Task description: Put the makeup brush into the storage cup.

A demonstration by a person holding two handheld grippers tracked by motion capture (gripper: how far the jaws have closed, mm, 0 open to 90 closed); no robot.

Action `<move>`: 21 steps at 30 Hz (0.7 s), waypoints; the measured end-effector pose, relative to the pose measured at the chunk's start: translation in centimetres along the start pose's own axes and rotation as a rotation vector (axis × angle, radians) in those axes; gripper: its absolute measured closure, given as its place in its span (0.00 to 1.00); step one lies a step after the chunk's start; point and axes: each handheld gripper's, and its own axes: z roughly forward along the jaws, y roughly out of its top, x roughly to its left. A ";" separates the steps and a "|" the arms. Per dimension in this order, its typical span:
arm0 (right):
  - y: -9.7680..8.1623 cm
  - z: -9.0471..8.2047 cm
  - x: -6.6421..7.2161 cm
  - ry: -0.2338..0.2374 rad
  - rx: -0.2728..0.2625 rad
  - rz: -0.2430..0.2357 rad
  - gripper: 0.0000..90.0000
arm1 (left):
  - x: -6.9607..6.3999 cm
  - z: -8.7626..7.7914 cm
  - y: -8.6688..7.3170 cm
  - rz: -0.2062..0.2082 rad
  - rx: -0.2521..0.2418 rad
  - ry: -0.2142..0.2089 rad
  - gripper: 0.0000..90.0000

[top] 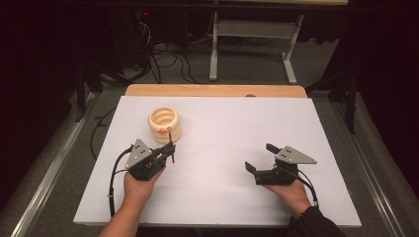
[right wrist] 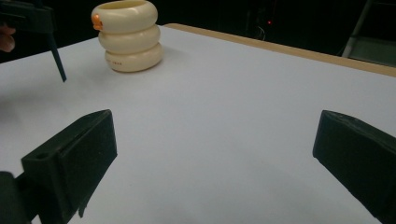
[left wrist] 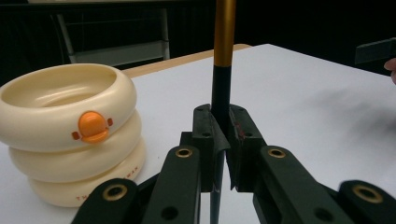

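High view: pen [top: 171, 134] beside holder [top: 164, 124]

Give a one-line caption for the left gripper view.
Left gripper clamps an upright black-and-gold pen beside a cream ringed holder.

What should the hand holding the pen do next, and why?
Probably lift the pen a little and carry it over the cream ringed cup. The left hand-held gripper is shut on the pen, which stands upright just beside the cup, and the cup's top is open.
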 end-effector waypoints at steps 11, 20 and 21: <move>-0.8 -1.0 -1.3 -0.033 0.008 0.023 0.01 | 0.4 -0.3 0.1 -0.002 -0.003 0.017 0.92; -1.1 -1.6 -1.7 -0.042 0.002 0.034 0.01 | 1.3 -1.1 0.5 -0.022 -0.030 0.043 0.92; -1.1 -1.7 -1.7 -0.042 -0.002 0.032 0.01 | 1.5 -1.3 0.6 -0.024 -0.034 0.046 0.92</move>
